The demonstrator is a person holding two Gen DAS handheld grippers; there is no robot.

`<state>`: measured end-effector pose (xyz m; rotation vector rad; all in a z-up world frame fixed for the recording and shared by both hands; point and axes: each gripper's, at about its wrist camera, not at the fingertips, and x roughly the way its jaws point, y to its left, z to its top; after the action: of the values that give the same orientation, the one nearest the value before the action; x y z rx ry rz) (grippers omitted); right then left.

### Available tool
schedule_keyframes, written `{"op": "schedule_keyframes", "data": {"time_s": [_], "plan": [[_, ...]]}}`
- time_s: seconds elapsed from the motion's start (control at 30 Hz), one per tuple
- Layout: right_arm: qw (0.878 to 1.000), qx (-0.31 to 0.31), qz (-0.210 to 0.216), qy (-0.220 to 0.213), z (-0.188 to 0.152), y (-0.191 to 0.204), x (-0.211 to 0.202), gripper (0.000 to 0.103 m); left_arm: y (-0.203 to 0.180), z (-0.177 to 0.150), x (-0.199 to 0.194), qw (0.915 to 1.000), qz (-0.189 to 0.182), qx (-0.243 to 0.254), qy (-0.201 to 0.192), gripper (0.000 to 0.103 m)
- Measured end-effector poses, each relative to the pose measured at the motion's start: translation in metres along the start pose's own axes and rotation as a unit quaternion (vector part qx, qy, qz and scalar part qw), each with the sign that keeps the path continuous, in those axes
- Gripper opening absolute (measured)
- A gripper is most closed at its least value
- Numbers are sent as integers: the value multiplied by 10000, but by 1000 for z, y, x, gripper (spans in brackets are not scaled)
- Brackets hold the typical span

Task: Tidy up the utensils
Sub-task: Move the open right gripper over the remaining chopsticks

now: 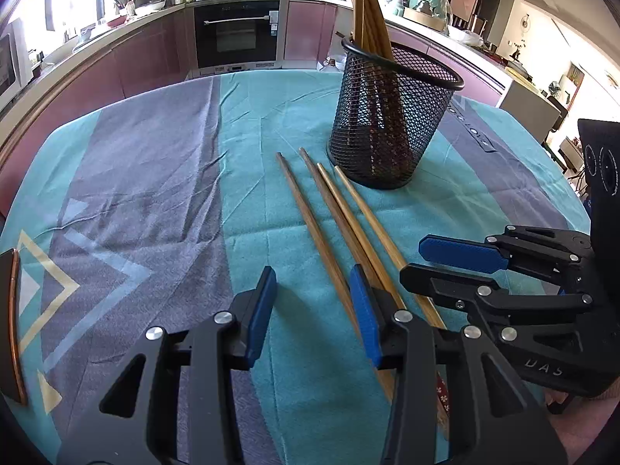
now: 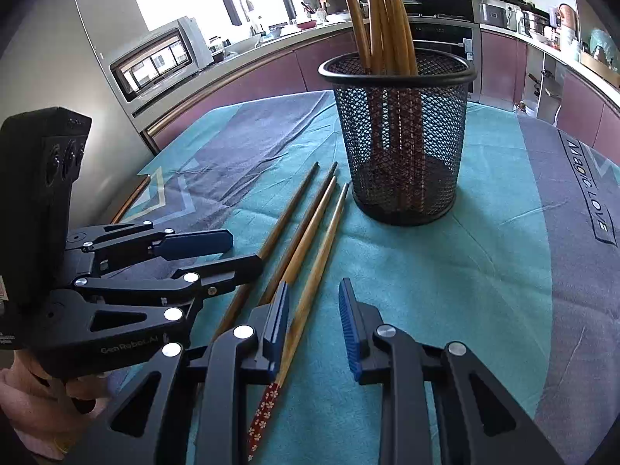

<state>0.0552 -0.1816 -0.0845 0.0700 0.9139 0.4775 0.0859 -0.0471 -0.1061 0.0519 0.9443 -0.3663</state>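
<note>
1. Four chopsticks [image 2: 310,232] lie side by side on the desk [image 2: 484,271], tips near the mesh cup [image 2: 403,143] that already holds others
2. Best taken singly, gripped mid-shaft, then tipped upright over the cup
3. Right gripper [image 2: 314,321] hovers low, jaws wide, empty; left gripper [image 1: 310,310] likewise

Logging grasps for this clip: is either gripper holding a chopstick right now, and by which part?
Nothing is held. The left gripper and right gripper both have open jaws, poised over the four loose chopsticks lying on the tablecloth.
</note>
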Motion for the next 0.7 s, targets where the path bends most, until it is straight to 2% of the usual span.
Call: {"op": "schedule_keyframes", "data": {"time_s": [0.1, 0.2, 0.37, 0.7], "plan": [[9997, -137, 179, -22, 1, 10, -1, 25, 2, -1, 1, 10000, 18, -26, -24, 42], [9991, -257, 331, 53, 2, 18, 2, 19, 4, -1, 0, 9999, 94, -33, -36, 42], [9991, -280, 277, 155, 2, 17, 6, 13, 8, -3, -1, 9999, 78, -58, -44, 42], [9993, -315, 46, 205, 2, 12, 3, 10, 9, -4, -1, 9999, 48, -78, -60, 42]]}}
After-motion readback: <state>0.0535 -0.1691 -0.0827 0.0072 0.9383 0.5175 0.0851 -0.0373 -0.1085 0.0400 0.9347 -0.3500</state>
